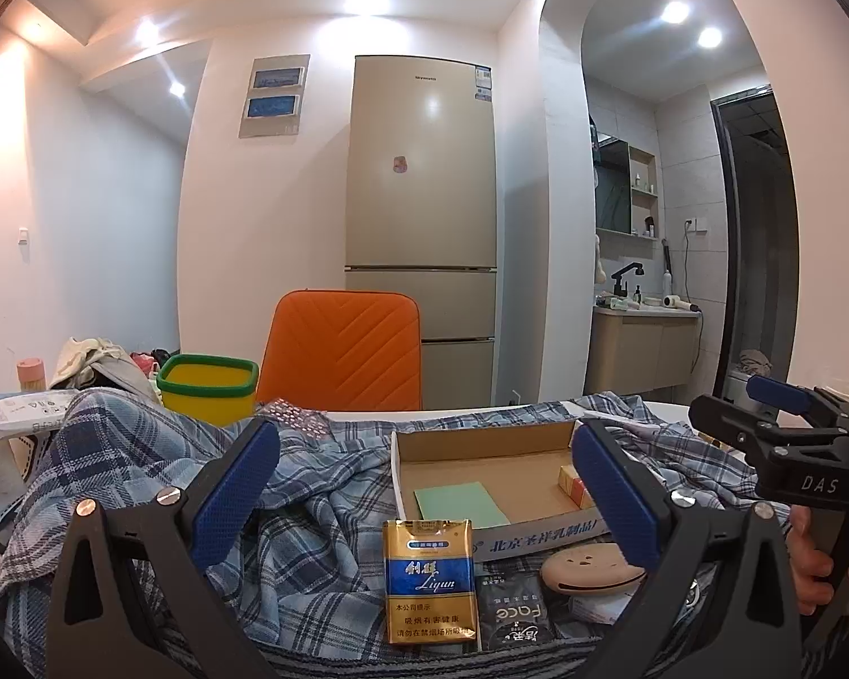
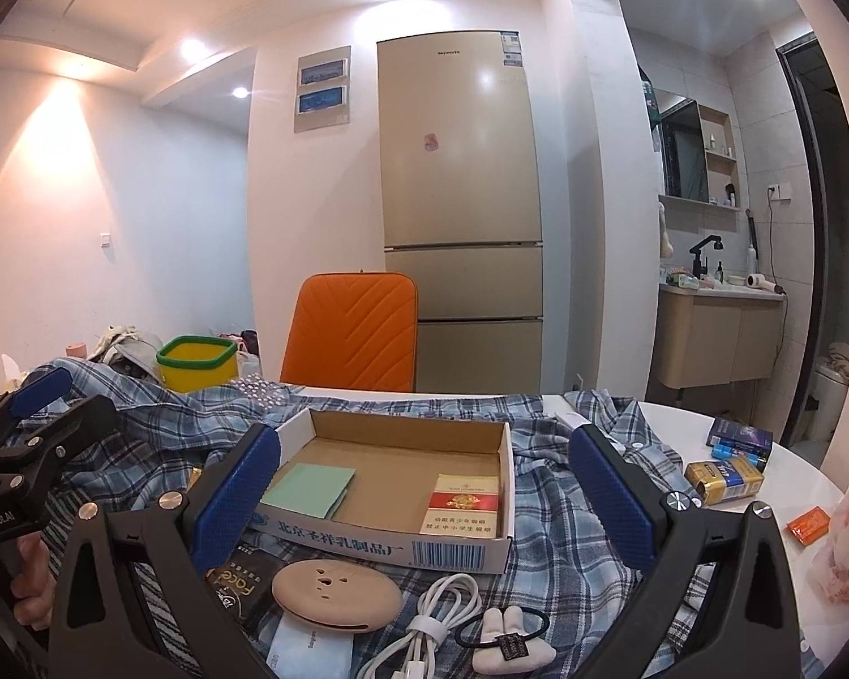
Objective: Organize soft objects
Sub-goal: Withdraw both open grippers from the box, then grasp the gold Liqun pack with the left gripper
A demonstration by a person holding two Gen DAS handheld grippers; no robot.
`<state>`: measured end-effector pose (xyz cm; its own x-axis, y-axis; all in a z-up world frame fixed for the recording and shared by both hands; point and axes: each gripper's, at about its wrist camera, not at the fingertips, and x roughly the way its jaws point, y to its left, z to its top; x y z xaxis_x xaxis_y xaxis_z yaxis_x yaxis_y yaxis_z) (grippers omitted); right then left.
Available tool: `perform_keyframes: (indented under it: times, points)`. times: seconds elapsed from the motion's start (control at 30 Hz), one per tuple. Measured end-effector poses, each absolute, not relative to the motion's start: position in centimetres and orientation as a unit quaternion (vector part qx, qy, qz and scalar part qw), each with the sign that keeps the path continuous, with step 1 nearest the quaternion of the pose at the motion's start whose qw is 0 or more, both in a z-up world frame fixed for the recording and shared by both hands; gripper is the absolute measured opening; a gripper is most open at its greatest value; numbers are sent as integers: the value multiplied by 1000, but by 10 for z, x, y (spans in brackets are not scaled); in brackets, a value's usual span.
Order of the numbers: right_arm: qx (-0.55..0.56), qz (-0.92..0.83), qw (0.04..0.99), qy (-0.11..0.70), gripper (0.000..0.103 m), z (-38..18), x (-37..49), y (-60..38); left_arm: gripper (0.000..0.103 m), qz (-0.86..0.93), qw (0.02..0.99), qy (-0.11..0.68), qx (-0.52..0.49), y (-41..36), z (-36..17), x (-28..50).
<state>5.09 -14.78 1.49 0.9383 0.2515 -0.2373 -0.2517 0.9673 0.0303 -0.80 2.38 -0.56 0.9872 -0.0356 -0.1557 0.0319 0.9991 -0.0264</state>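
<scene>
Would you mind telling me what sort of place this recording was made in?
Most likely a small flat: a fridge stands against the wall behind an orange chair, and an arch on the right opens onto a bathroom with a washbasin cabinet and mirror.

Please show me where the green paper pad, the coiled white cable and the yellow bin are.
green paper pad [image 2: 311, 489]: right wrist view, middle of top sheet.
coiled white cable [image 2: 444, 608]: right wrist view, upper loop.
yellow bin [image 1: 206, 396]: left wrist view, front wall.
</scene>
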Motion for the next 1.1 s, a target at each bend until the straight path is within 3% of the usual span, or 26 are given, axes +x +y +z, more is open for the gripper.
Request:
perform_keyframes:
  times: [0.23,0.53,0.8,1.1]
  points:
    - [-17,163,973,163,103,9,66,-135,103,-13,991,126,-34,33,-12,11]
    - [-58,225,929,288,103,-18,104,-104,103,0,982,184,-40,35,-23,32]
    - [-80,255,881,390,97,-50,130,-84,103,-3,979,200,-34,34,-26,39]
    - [-71,261,851,451,88,-70,144,-82,103,-23,959,279,-39,33,-44,64]
